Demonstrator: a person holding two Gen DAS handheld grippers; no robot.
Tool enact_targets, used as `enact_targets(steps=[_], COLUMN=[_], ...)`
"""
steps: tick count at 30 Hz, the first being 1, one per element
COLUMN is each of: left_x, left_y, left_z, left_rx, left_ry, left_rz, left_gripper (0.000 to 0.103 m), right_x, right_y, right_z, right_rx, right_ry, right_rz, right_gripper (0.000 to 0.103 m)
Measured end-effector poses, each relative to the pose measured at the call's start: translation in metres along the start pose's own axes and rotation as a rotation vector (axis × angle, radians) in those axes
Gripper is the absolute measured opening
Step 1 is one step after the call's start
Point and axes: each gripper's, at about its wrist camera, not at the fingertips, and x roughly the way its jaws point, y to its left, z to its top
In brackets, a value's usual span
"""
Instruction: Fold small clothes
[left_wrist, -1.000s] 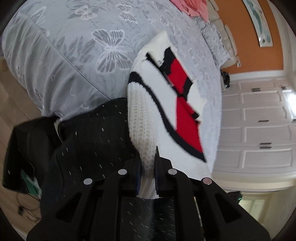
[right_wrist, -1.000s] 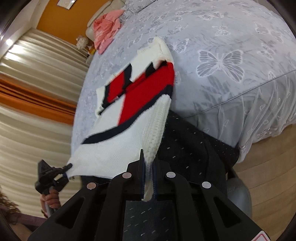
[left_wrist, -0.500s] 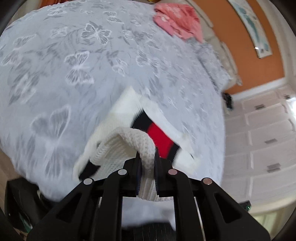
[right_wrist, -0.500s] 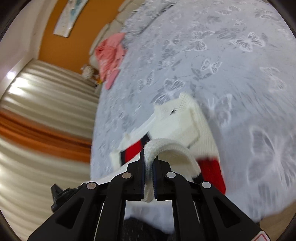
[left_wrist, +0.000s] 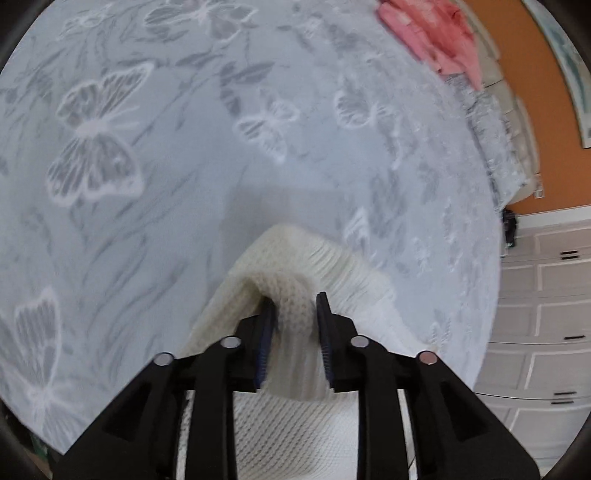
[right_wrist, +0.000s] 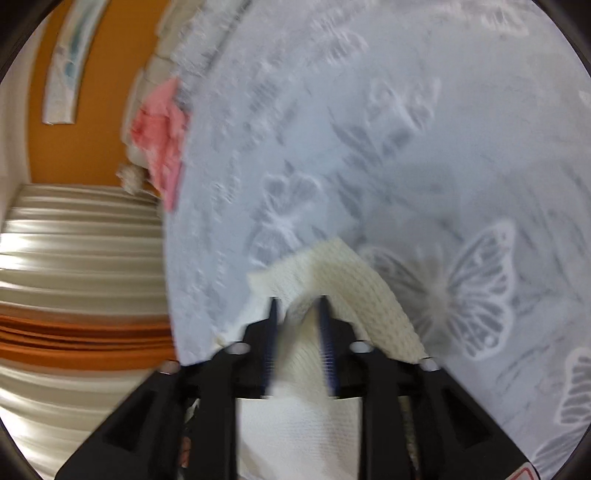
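A white knit sweater (left_wrist: 332, 269) lies doubled over on the grey butterfly bedspread (left_wrist: 166, 166), with only its cream side showing. My left gripper (left_wrist: 294, 306) is low over it. Its jaws are opening, and a loose ribbed fold of the sweater still stands between the pads without being pinched. In the right wrist view the sweater (right_wrist: 351, 284) also lies on the bedspread (right_wrist: 424, 147). My right gripper (right_wrist: 298, 314) is opening too, with a raised fold of the knit slack between its fingers.
A pink garment (left_wrist: 436, 40) lies at the far end of the bed, also visible as the pink garment (right_wrist: 162, 140) in the right wrist view. White drawers (left_wrist: 546, 314) stand past the bed's right side. Pleated curtains (right_wrist: 81, 258) hang beyond its left edge.
Both grippers carried the sweater's edge forward over the bed and down, folding it so the red and black pattern is hidden. Both jaws went from shut on the knit to parted.
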Motion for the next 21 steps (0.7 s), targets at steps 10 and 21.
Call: enact_targets(steps=[10, 21], left_x=[-0.044, 0.003], left_y=[-0.013, -0.004], left_z=[-0.021, -0.023], left_rx=[0.349, 0.366], left_ry=[-0.165, -0.025], left_rz=[0.057, 0.227], left_gripper=[0.08, 0.006], right_x=[-0.004, -0.005], right_y=[0.04, 0.0], right_z=[-0.05, -0.025], right_rx=[-0.494, -0.351], right_ry=[0.029, 0.003], right_rz=[-0.269, -0.368], right_gripper=[0.067, 0.006])
